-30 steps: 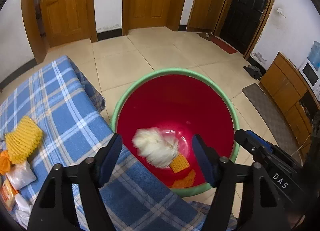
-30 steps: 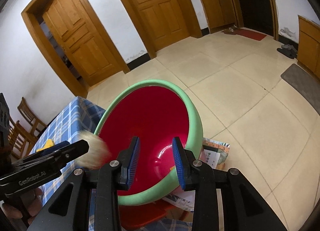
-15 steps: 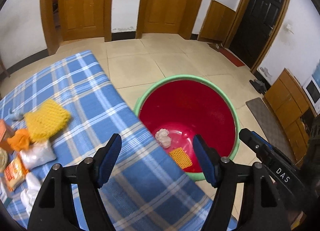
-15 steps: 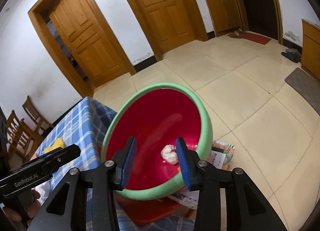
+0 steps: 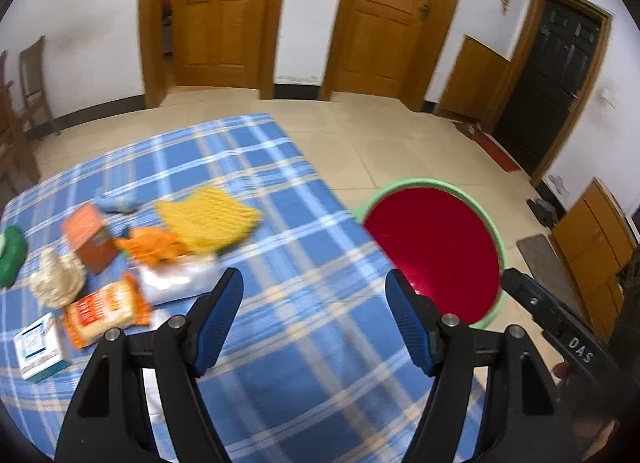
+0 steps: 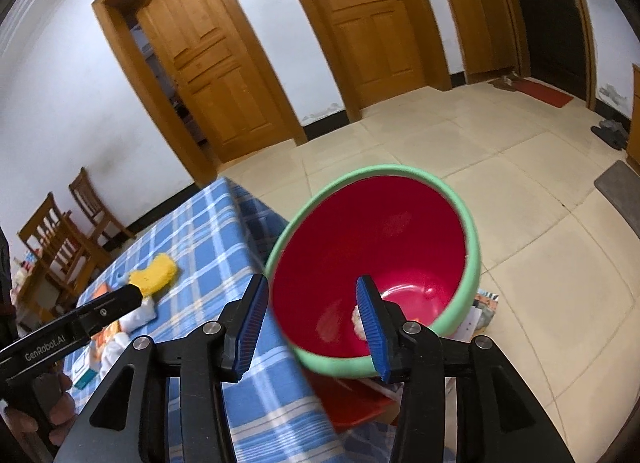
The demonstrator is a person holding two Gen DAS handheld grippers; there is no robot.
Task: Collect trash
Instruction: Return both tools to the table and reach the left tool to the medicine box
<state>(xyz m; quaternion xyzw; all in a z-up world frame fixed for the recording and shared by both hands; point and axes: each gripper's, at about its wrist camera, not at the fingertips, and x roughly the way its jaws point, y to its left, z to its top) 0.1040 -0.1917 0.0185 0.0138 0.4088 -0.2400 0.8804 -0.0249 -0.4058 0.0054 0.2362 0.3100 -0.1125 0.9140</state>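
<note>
A red basin with a green rim [image 5: 492, 223] [image 6: 472, 247] stands beside the table's right edge. A white crumpled wad [image 6: 357, 319] lies in its bottom. Trash lies on the blue checked tablecloth [image 5: 304, 343]: a yellow foam net [image 5: 208, 219], an orange wad [image 5: 154, 245], a clear bag [image 5: 176, 281], an orange snack packet [image 5: 106, 315], an orange box [image 5: 90, 237], a beige wad [image 5: 58, 283] and a white box [image 5: 38, 345]. My left gripper [image 5: 314, 323] is open and empty above the cloth, right of the trash. My right gripper [image 6: 310, 333] is open and empty before the basin.
A green object [image 5: 10, 253] lies at the table's left edge. Wooden chairs [image 6: 60, 239] stand at the wall to the left. Papers and a red stool [image 6: 352, 399] sit under the basin. A grey mat [image 5: 548, 263] and wooden cabinet [image 5: 592, 239] stand right.
The white wad dropped from my left gripper into the basin. My left gripper then swung left from over the basin to over the table. My right gripper opened wider.
</note>
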